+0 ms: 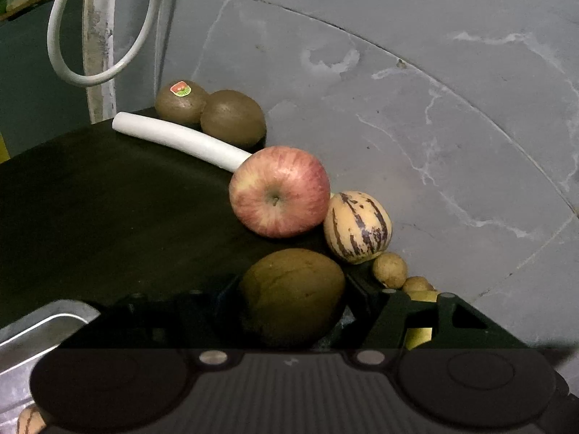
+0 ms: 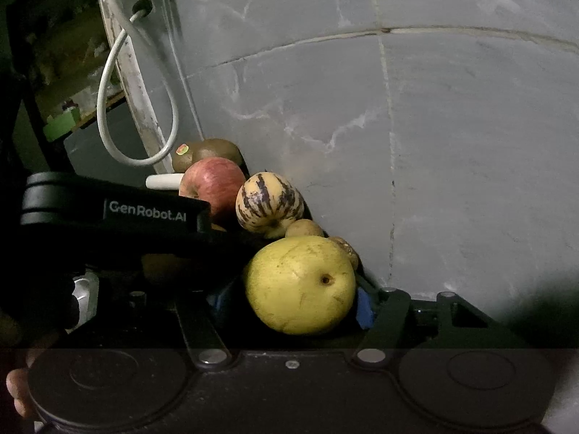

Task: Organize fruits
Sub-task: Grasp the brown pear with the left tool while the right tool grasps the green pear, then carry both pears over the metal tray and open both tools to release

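Note:
In the left wrist view my left gripper (image 1: 293,300) is shut on a brown kiwi (image 1: 293,294) just above the dark table (image 1: 108,199). Beyond it, along the wall, lie a red apple (image 1: 279,191), a striped pepino melon (image 1: 357,226), two kiwis (image 1: 231,117) and small brown longans (image 1: 390,269). In the right wrist view my right gripper (image 2: 300,296) is shut on a yellow pear (image 2: 300,284) close to the row: apple (image 2: 213,182), striped melon (image 2: 268,204), longan (image 2: 304,228), kiwi (image 2: 211,150). The left gripper body (image 2: 108,213) crosses the left.
A grey marbled wall (image 1: 416,108) stands right behind the fruit row. A white tube (image 1: 181,139) lies on the table by the kiwis. A white cable loop (image 1: 97,36) hangs at the back left. A metal tray (image 1: 43,329) sits at the lower left.

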